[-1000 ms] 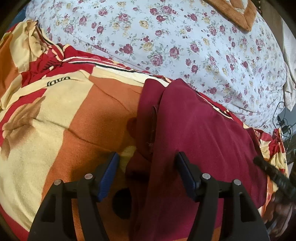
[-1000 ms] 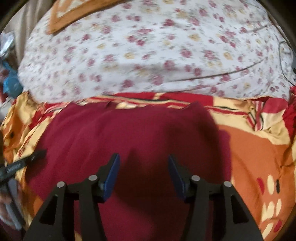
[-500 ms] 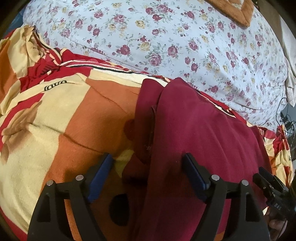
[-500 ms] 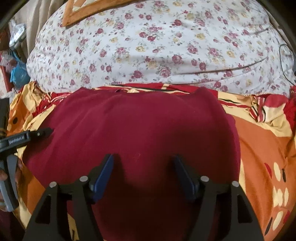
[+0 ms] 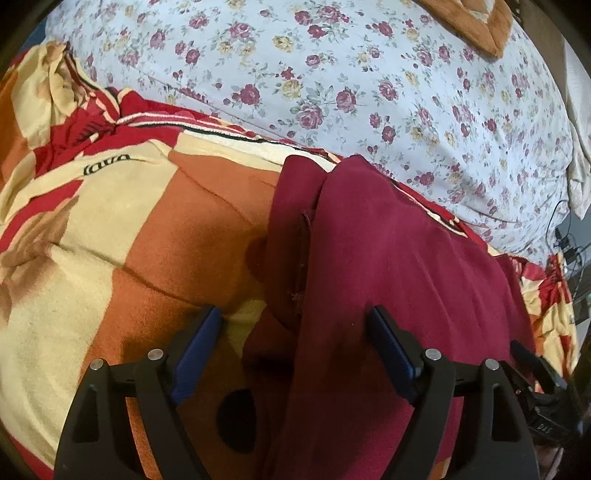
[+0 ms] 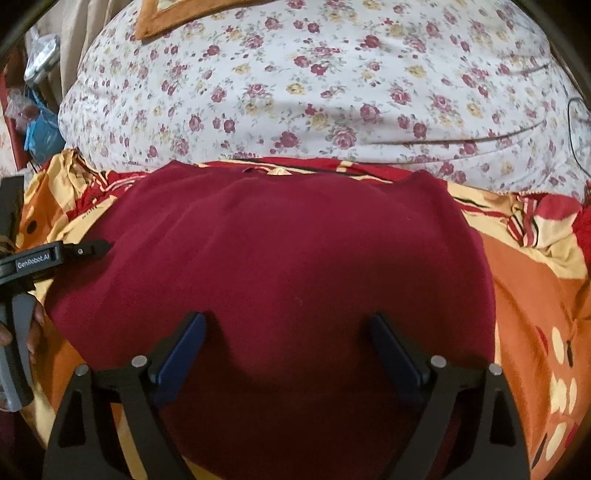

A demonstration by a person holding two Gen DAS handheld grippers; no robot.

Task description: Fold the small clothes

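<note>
A maroon garment point(image 5: 388, 258) lies flat on an orange, cream and red blanket point(image 5: 129, 221). Its left edge shows a folded layer with a seam point(image 5: 303, 251). My left gripper point(image 5: 295, 332) is open and empty, over that left edge near the garment's near end. In the right wrist view the same garment point(image 6: 288, 258) fills the middle. My right gripper point(image 6: 288, 339) is open and empty above its near part. The left gripper's body point(image 6: 33, 258) shows at the left edge of the right wrist view, held by a hand.
A white bedsheet with red flowers point(image 5: 369, 92) lies beyond the blanket, also in the right wrist view point(image 6: 314, 92). An orange-bordered pillow point(image 5: 476, 26) lies at the far end. Cables point(image 5: 565, 240) lie at the right; clutter point(image 6: 37, 92) stands beside the bed at the left.
Both grippers have opened wider and drawn back slightly from the garment. The garment lies as it did.
</note>
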